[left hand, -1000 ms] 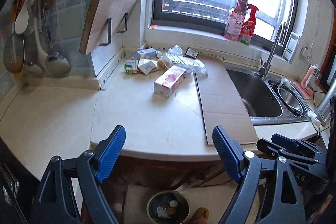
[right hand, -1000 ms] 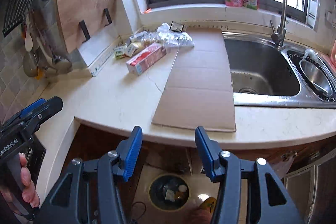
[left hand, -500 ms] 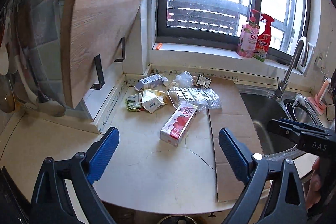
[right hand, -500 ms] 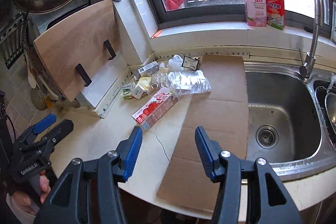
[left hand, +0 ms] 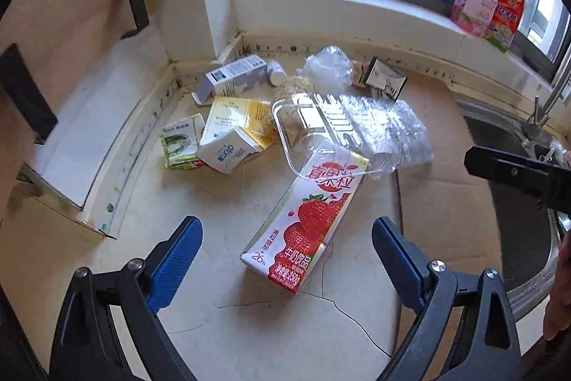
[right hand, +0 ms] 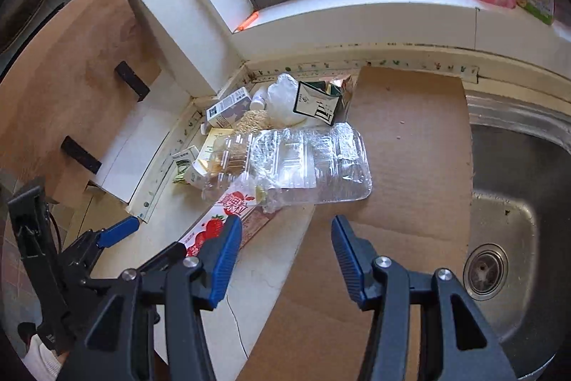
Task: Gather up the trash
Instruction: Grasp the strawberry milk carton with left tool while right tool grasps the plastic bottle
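Observation:
Trash lies in the counter's back corner. A red-and-white strawberry milk carton (left hand: 307, 224) lies flat, nearest to me; my left gripper (left hand: 285, 259) stands open above its near end, jaws wide on either side. Beyond it are a clear plastic tray (left hand: 353, 127), a white carton (left hand: 228, 149), a green packet (left hand: 178, 141), a blue-white box (left hand: 232, 77), crumpled plastic (left hand: 326, 65) and a black-white box (left hand: 383, 79). My right gripper (right hand: 285, 259) hangs open over the cardboard edge, just short of the clear plastic tray (right hand: 307, 163), with nothing between its fingers. The strawberry carton (right hand: 217, 227) lies at its left finger.
A cardboard sheet (right hand: 403, 138) covers the counter beside the steel sink (right hand: 506, 220). A wooden cutting board (left hand: 75, 9) leans on the left wall. Pink and red bottles (left hand: 489, 2) stand on the window sill. The other gripper (left hand: 517, 175) shows at the right edge.
Both grippers have swept forward from over the counter's front edge and floor bin to just above the trash pile. The left gripper's jaws stand a little wider.

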Tool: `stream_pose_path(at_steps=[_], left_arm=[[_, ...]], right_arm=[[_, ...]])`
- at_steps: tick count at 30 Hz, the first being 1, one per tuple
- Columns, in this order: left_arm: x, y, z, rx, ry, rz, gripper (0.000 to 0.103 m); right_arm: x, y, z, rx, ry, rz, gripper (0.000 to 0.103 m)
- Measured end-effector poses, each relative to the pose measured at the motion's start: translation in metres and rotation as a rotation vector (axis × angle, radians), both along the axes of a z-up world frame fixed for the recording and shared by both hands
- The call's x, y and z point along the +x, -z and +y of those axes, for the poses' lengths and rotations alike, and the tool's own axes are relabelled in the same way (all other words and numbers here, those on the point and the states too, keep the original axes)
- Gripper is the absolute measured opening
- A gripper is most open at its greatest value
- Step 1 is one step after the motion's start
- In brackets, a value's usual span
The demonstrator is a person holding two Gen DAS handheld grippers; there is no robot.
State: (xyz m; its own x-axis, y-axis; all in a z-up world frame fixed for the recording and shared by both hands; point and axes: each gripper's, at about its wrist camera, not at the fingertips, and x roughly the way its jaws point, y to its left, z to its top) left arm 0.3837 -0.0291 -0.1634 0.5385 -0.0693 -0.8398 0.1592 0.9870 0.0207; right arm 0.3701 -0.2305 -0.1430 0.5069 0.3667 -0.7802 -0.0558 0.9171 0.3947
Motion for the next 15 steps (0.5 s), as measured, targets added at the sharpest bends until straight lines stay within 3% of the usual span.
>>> stream_pose_path(at_steps=[6,12,15], left_arm=[[0.031,0.043,-0.008,0.058,0.013,0.085,0.095],[0.050,0.056,-0.007,0.024,0.015,0.121,0.094],[0.055,0.058,-0.007,-0.014,0.028,0.134,0.074]], right_arm=[[0.025,0.038,-0.010,0.101,0.000,0.108,0.053],[0.036,0.057,-0.006,0.237,-0.004,0.161,0.053],[0.042,0.066,-0.002,0.309,0.008,0.181,0.053]])
